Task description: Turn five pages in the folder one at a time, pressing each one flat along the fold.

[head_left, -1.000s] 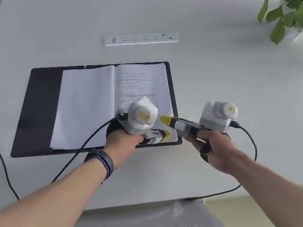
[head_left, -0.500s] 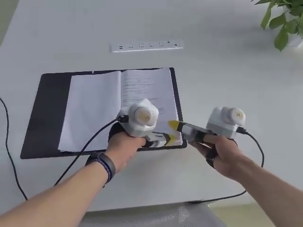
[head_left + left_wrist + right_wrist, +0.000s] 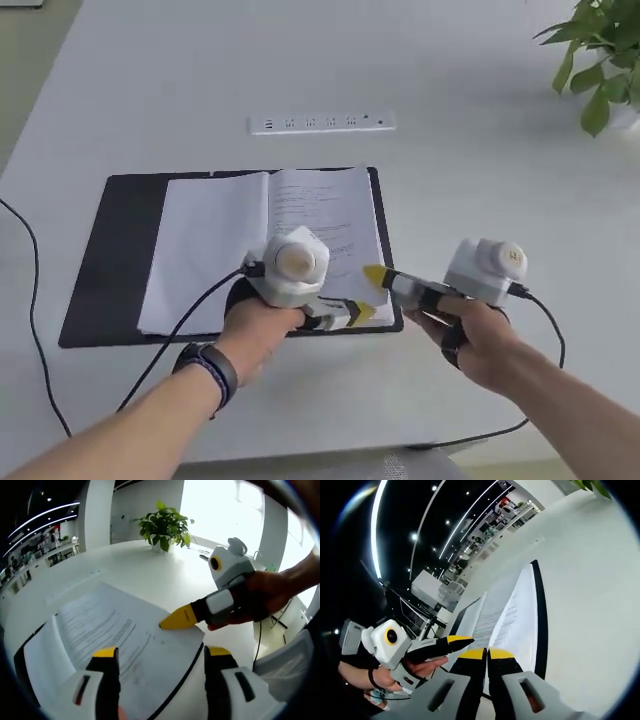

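One open folder [image 3: 105, 270], long side across bench [image 3: 480, 180], fold pointing away, left gripper [image 3: 162, 652] fingers spread, right gripper [image 3: 487, 653] fingers clenched.

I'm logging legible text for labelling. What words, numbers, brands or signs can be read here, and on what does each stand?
Nothing here can be read.
Printed page on the right side of the open folder: lines of text, too small and blurred to read.
Power strip on the table: no legible label or marking.
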A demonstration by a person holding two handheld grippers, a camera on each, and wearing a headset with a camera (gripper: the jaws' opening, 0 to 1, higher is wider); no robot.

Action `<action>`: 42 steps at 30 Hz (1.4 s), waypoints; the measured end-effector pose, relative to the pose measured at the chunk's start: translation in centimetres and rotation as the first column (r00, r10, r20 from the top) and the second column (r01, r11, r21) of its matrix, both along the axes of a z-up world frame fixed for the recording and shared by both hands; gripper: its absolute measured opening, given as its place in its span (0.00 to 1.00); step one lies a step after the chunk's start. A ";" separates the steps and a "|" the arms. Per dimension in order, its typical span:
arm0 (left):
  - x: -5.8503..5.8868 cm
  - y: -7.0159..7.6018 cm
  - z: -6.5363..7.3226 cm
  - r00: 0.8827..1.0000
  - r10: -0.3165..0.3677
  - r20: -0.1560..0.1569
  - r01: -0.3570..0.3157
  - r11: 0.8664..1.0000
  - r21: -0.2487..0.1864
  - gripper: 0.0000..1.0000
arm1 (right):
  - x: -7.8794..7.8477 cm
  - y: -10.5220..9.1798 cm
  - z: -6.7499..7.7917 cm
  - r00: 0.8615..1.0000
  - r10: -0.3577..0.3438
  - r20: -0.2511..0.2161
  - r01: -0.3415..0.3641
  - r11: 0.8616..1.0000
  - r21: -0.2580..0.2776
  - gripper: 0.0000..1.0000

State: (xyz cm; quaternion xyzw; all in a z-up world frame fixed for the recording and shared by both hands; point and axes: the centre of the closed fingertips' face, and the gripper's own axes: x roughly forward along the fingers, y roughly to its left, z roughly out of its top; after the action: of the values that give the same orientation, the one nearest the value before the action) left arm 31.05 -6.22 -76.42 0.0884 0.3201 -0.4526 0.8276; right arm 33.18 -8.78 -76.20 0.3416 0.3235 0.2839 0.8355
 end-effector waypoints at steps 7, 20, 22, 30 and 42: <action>-0.1 1.5 0.7 1.000 0.021 0.013 -0.021 1.000 -0.011 0.70 | 0.2 0.5 1.0 1.000 0.002 0.028 -0.002 1.000 -0.005 0.00; 0.3 4.6 2.3 0.997 0.063 0.047 -0.062 0.998 -0.027 0.70 | 0.3 1.4 2.6 0.998 0.000 0.063 0.001 1.000 -0.011 0.00; 0.4 5.0 2.7 0.996 0.072 0.052 -0.070 0.997 -0.033 0.70 | 0.4 1.6 3.0 0.997 -0.001 0.073 0.001 1.000 -0.006 0.00; 0.9 7.6 3.5 0.992 0.105 0.075 -0.103 0.994 -0.039 0.71 | 1.2 3.5 5.3 0.992 0.017 0.123 -0.018 1.000 0.007 0.00; 1.5 12.5 4.7 0.980 0.172 0.099 -0.168 0.984 -0.052 0.72 | 2.0 7.5 7.7 0.979 0.091 0.184 -0.093 0.996 0.002 0.00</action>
State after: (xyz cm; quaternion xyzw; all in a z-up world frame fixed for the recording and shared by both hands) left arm 32.53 6.31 -71.72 0.0659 0.2732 -0.3819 0.8804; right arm 35.15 -1.29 -68.55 0.3029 0.2593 0.3543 0.8459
